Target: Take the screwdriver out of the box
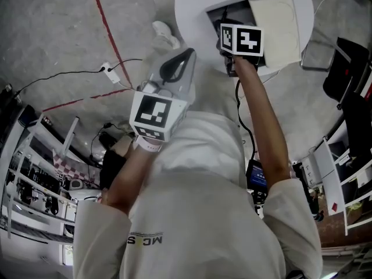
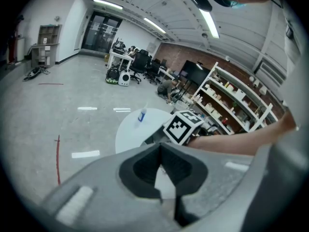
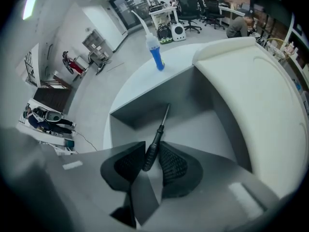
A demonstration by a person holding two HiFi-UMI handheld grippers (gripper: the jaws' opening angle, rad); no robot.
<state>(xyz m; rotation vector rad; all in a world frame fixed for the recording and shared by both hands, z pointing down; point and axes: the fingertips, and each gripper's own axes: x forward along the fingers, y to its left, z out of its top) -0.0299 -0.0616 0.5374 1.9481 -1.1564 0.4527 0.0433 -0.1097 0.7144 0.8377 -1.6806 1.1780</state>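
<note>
An open grey box (image 3: 145, 105) stands on a round white table (image 1: 192, 2), with its cream lid (image 3: 256, 91) folded back. My right gripper (image 3: 151, 148) reaches into the box and is shut on the black handle of a screwdriver (image 3: 155, 138). The thin shaft points toward the box's far wall. In the head view the marker cube hides the right gripper (image 1: 232, 61) tips and the screwdriver. My left gripper (image 2: 161, 148) is shut and empty. It hangs off the table's near side, at the person's chest height (image 1: 177, 63).
A blue squeeze bottle (image 3: 155, 57) stands on the table behind the box. On the floor lie a power strip (image 1: 106, 68) with cables and a red line (image 1: 107, 28). Shelving (image 1: 343, 179) and a black chair (image 1: 349, 68) stand at the right.
</note>
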